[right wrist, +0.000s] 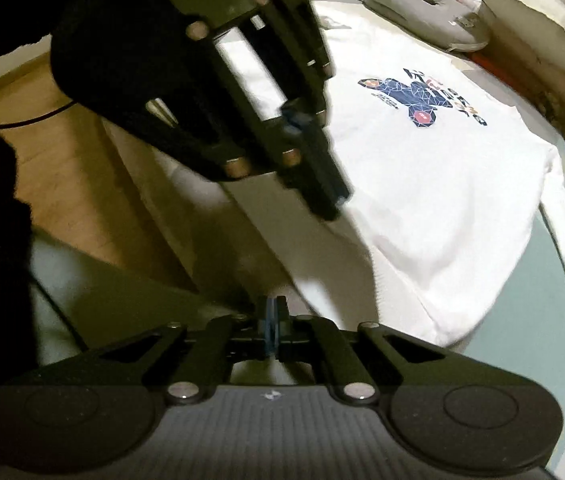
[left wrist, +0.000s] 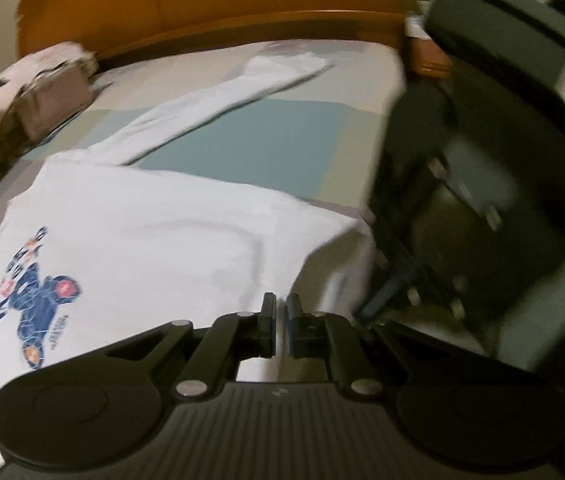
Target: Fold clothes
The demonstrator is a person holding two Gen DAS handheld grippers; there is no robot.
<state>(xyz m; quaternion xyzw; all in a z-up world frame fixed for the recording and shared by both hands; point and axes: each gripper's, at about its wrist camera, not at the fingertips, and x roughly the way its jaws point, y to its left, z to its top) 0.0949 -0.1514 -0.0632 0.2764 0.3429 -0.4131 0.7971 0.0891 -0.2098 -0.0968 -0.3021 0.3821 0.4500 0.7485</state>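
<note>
The right gripper (left wrist: 398, 284) shows only as a dark blur in the left wrist view, its fingertips lost against the white shirt (left wrist: 154, 240). The shirt's print (left wrist: 34, 300) is too smeared to read. The pillow (right wrist: 542, 20) runs off the edge.

Left wrist view: camera rides behind the left hand-held gripper (left wrist: 281, 328), angled down across the bed (left wrist: 266, 136) toward the wooden headboard (left wrist: 210, 4), close above the white shirt (left wrist: 154, 240). Right wrist view: camera sits behind the right hand-held gripper (right wrist: 271, 320), tilted down at the bed's edge — floor (right wrist: 66, 148) to the left. Shared ground — the shirt's printed graphic (right wrist: 414, 100) and each view's opposite gripper.
</note>
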